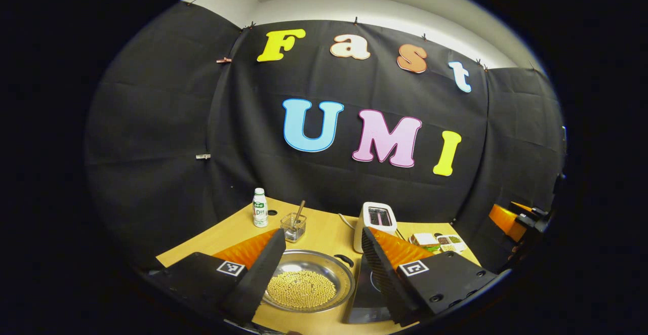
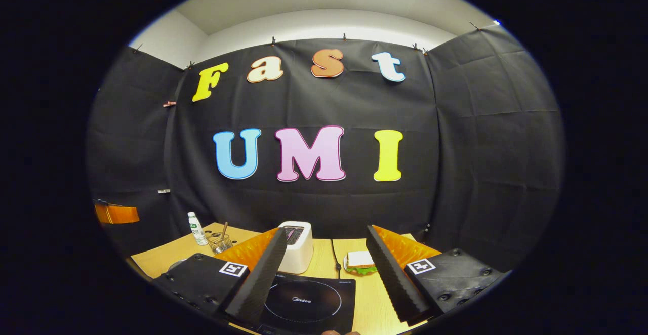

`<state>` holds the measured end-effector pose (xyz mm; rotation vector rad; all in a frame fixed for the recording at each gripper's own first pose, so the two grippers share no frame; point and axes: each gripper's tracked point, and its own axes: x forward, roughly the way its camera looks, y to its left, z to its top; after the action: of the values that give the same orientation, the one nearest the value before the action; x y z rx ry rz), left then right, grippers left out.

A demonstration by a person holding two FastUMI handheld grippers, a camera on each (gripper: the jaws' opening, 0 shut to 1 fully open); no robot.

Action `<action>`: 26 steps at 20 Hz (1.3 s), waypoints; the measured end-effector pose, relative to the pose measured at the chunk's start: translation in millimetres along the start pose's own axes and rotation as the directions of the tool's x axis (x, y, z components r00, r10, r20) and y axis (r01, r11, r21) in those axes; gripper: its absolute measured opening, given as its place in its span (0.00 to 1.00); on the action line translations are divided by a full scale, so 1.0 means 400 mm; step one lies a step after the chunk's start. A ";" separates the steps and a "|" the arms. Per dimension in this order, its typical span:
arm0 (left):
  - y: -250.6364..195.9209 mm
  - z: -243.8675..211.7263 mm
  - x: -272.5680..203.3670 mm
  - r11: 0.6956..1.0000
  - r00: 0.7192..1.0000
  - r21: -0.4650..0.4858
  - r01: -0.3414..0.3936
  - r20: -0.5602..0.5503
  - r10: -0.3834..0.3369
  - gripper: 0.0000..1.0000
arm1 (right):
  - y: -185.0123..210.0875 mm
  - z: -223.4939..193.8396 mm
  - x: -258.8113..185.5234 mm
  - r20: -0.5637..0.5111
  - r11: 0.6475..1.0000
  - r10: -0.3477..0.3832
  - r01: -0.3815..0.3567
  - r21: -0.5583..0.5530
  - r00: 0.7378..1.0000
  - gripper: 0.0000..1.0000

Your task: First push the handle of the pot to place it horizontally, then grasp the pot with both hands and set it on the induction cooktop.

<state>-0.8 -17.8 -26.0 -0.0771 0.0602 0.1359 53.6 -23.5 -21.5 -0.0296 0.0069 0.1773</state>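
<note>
With both grippers spread, I'd lower my left gripper onto the pot handle, lower centre, nudging gently.

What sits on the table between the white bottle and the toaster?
A small clear holder with a stick in it stands between the bottle and the toaster in the left gripper view.

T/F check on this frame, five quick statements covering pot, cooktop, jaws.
1. The pot holds small yellowish beads. True.
2. The pot sits on the induction cooktop. False: it rests on the wooden table, beside the cooktop.
3. The left gripper is shut on the pot. False: jaws open, holding nothing.
4. The right gripper has open jaws above the cooktop. True.
5. The toaster stands behind the cooktop. True.
</note>
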 end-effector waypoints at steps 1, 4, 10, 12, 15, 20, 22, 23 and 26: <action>0.009 0.005 0.002 1.000 1.000 0.007 0.003 -0.004 -0.003 0.94 | 0.001 0.006 0.000 0.005 1.000 -0.008 0.008 -0.004 1.000 0.98; 0.031 -0.009 0.018 0.999 0.998 0.018 0.041 -0.038 -0.041 0.89 | 0.020 0.011 -0.006 0.014 1.000 -0.029 0.029 -0.008 0.999 0.98; 0.112 -0.064 0.048 0.995 0.988 0.009 0.103 -0.112 -0.101 0.26 | 0.071 0.010 -0.033 0.027 0.997 -0.067 0.068 -0.036 0.997 1.00; 0.141 -0.093 0.052 0.992 0.981 0.016 0.124 -0.150 -0.120 0.08 | 0.088 0.004 -0.044 0.026 0.995 -0.087 0.088 -0.037 0.996 0.98; 0.157 -0.114 0.055 0.982 0.967 0.015 0.189 -0.174 -0.184 0.05 | 0.110 0.004 -0.060 0.031 0.993 -0.118 0.119 -0.024 0.993 0.98; 0.193 -0.281 0.047 0.960 0.909 0.016 0.280 -0.326 -0.260 0.05 | 0.142 -0.008 -0.079 0.025 0.988 -0.148 0.149 -0.042 0.989 0.98; 0.206 -0.354 0.035 0.950 0.881 0.033 0.310 -0.386 -0.274 0.05 | 0.150 -0.010 -0.091 0.024 0.985 -0.161 0.162 -0.061 0.987 0.98; 0.207 -0.383 0.028 0.945 0.869 0.040 0.326 -0.407 -0.282 0.05 | 0.155 -0.019 -0.095 0.020 0.984 -0.167 0.168 -0.067 0.986 0.98; 0.194 -0.474 0.008 0.926 0.812 0.028 0.375 -0.491 -0.314 0.05 | 0.169 -0.046 -0.109 -0.005 0.982 -0.178 0.178 -0.058 0.984 0.98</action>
<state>-18.7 44.0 -220.4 0.0057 0.5519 -0.2596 -1.4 34.8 -41.2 -0.0880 0.0089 -0.0018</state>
